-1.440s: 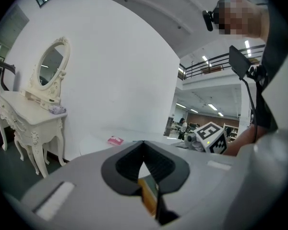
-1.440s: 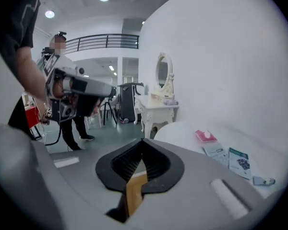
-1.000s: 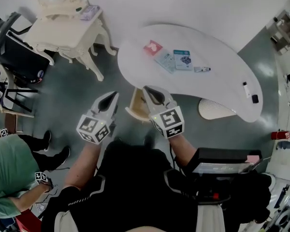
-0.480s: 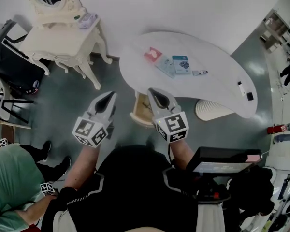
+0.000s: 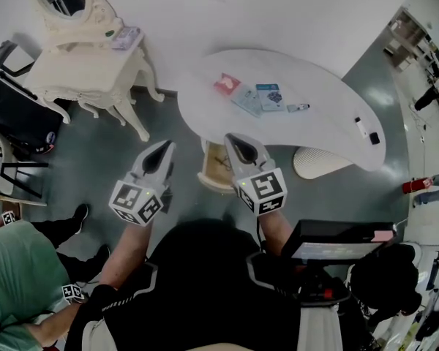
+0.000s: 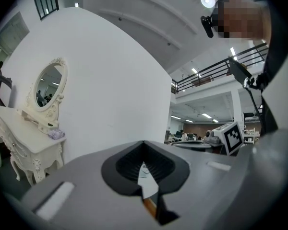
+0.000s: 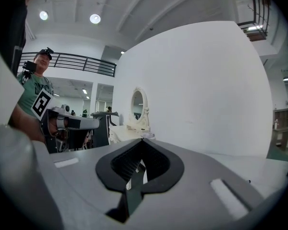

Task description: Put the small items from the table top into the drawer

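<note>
Nearest, the person holds two tools out in front, side by side and a little apart. The left gripper (image 5: 168, 147) has its jaws pressed together with nothing between them. The right gripper (image 5: 230, 139) is the same, closed and empty.

Just past the right gripper's tips, the drawer (image 5: 214, 170) is pulled out from under the near edge of the white table (image 5: 329, 115), its wooden inside showing.

The small things lie on the table top beyond the drawer, well clear of both tools. There is a red packet (image 5: 227, 85), then two bluish cards (image 5: 271, 95) lying close together, and a small tube-like piece (image 5: 298, 107) just right of them. Farther along, at the table's right end, lie a white stick (image 5: 360, 126) and a small black piece (image 5: 374, 138).

Off to the left, against the wall, stands a cream dressing table (image 5: 88, 68) with an oval mirror.
</note>
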{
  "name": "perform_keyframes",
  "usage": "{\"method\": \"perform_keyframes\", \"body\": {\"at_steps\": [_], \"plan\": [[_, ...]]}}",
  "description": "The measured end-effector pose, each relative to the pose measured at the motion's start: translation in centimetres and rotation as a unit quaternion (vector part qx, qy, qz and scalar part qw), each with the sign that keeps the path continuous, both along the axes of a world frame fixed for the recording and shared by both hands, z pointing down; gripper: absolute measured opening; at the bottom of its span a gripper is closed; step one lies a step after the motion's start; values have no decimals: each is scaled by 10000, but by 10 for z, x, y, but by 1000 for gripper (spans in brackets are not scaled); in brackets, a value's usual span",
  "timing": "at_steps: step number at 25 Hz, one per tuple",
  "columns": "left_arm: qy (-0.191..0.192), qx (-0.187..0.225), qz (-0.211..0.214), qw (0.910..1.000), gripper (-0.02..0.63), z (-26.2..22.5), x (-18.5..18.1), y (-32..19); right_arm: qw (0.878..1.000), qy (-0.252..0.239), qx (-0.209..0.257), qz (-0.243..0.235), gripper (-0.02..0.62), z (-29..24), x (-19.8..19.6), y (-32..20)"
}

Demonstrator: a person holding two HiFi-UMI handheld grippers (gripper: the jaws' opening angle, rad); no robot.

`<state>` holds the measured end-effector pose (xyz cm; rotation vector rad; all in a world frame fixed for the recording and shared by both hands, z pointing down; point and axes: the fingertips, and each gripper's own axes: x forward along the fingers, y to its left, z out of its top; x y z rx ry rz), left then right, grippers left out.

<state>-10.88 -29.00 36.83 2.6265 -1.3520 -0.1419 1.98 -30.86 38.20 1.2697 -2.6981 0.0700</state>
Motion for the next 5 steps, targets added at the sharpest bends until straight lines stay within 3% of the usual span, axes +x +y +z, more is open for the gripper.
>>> {"method": "perform_keyframes", "body": {"at_steps": [5], "plan": [[0, 35, 12, 10000, 0, -4, 1, 0, 10000, 14, -15, 43, 0, 0, 3, -2]]}}
